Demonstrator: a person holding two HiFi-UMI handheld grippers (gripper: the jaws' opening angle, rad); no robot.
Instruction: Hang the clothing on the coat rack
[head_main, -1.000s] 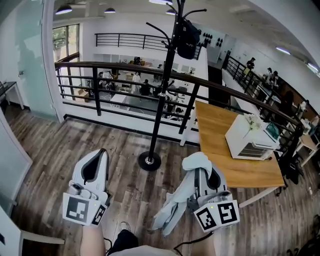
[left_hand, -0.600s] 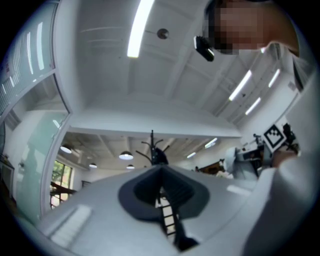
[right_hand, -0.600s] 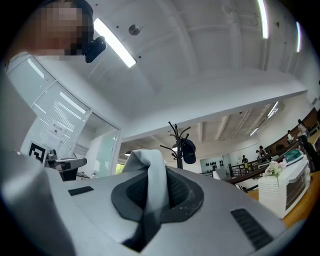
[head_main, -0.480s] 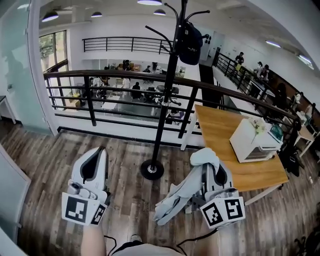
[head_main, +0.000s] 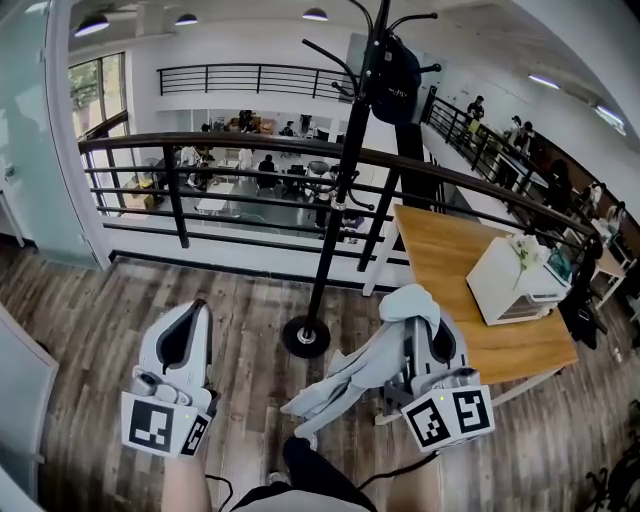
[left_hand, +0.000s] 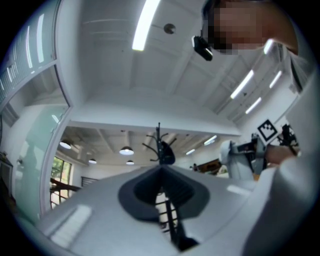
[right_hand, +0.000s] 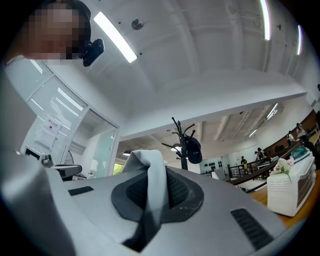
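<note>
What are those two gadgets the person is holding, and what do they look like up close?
The left gripper and the right gripper look alike: smooth, light grey plastic shells, with dark grey padded linings inside the jaws. At the handle end, each carries a white cube printed with black square markers.

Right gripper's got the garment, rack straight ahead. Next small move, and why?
Probably raise the right gripper forward toward the rack: its fingers are shut on the garment, which hangs low, short of the hooks. Aim for a free hook; a dark cap fills one.
</note>
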